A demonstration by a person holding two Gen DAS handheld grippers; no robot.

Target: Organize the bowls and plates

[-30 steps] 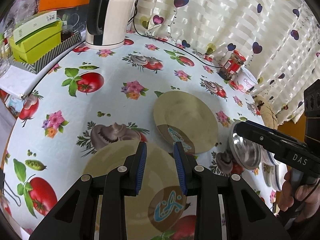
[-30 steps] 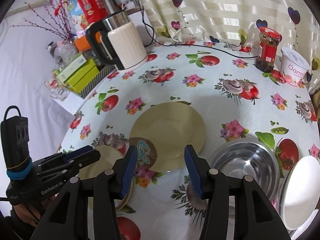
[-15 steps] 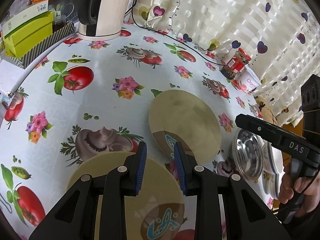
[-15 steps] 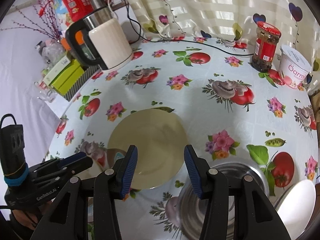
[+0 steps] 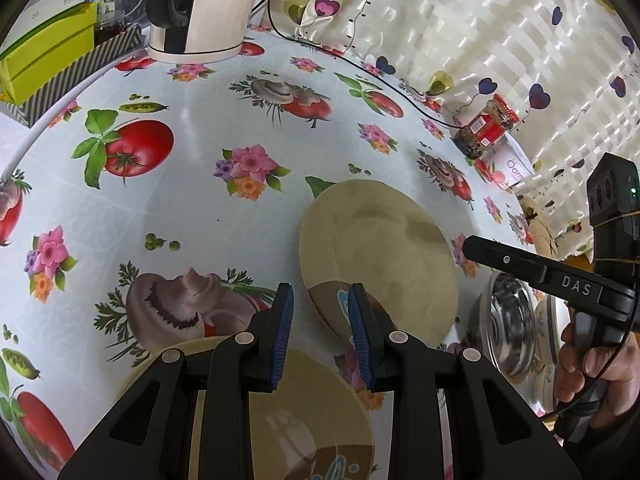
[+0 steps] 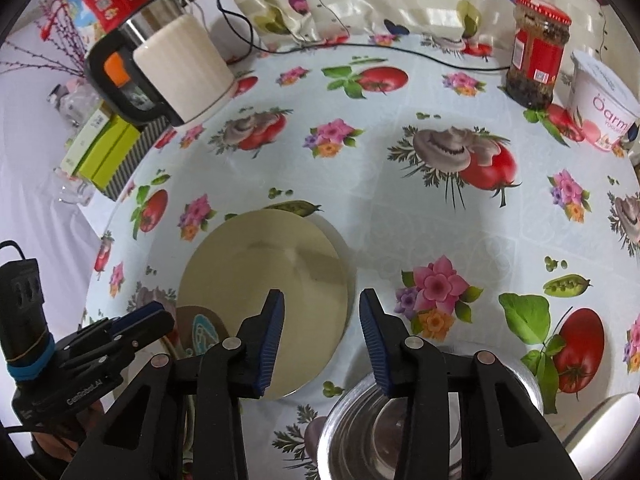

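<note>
Left wrist view: both hand-held grippers gape empty above round, glossy beige plates.

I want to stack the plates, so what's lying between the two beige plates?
Nothing solid: in the left wrist view only bare tablecloth separates the near plate from the far plate.

Both grippers hang empty, jaws parted — the left gripper narrowly, the right gripper wider, a hand gripping its handle.
</note>
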